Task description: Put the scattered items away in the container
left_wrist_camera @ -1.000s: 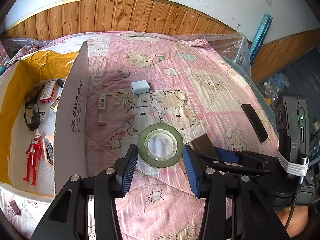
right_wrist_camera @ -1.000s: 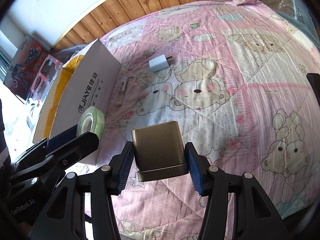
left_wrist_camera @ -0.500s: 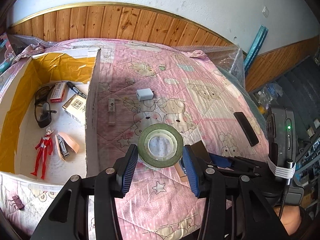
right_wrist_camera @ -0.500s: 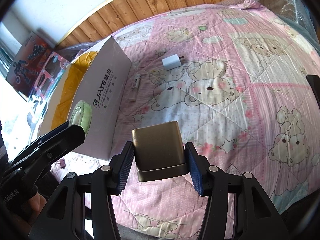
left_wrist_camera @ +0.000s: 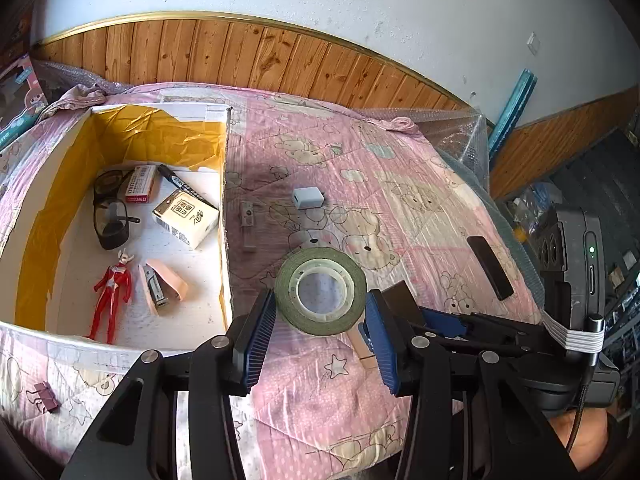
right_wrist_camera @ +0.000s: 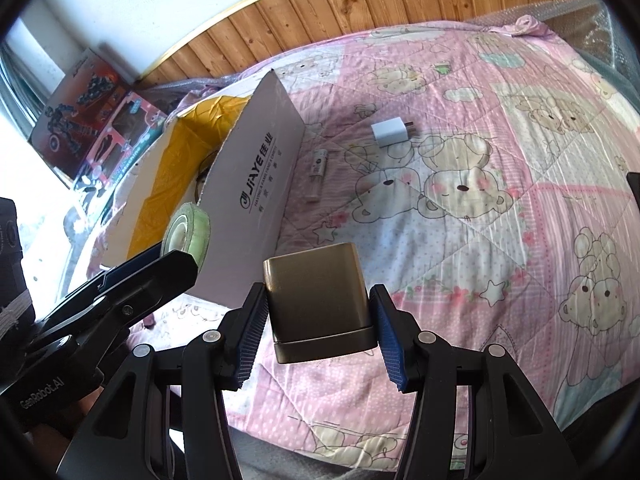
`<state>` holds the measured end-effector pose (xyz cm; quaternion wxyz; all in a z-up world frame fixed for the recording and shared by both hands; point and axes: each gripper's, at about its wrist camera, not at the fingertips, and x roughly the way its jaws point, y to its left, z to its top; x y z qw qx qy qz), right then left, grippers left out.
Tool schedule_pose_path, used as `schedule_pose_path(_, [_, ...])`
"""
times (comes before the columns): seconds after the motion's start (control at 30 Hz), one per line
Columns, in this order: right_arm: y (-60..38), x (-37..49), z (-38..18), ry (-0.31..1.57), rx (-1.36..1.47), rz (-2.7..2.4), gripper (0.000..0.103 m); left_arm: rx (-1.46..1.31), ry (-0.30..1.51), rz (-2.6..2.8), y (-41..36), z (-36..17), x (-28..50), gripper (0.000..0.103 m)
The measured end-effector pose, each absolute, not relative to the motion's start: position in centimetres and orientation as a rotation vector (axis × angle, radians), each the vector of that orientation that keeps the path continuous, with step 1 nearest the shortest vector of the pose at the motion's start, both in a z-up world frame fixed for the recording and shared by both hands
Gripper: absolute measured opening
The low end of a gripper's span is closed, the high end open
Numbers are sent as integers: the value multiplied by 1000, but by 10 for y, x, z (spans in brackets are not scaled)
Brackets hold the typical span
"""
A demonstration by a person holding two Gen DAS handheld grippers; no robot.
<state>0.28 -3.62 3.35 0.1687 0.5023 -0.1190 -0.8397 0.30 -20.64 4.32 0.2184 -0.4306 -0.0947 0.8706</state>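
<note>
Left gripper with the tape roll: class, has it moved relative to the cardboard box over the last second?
Yes. The left gripper with tape roll rose and drew back from the cardboard box, exposing more of its interior.

The left wrist camera is looking down from above the bed point(left_wrist_camera: 400, 184), the box point(left_wrist_camera: 224, 216) lying at ten o'clock. The right wrist camera is facing likewise; both are sharing the white charger point(left_wrist_camera: 307, 198) at twelve o'clock.
</note>
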Motion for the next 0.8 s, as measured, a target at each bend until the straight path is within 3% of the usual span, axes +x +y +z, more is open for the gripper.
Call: schedule_pose_path(0.8, [-82, 3, 69, -249, 1333, -2352, 55, -1117, -383, 2461, -252, 70, 6, 47])
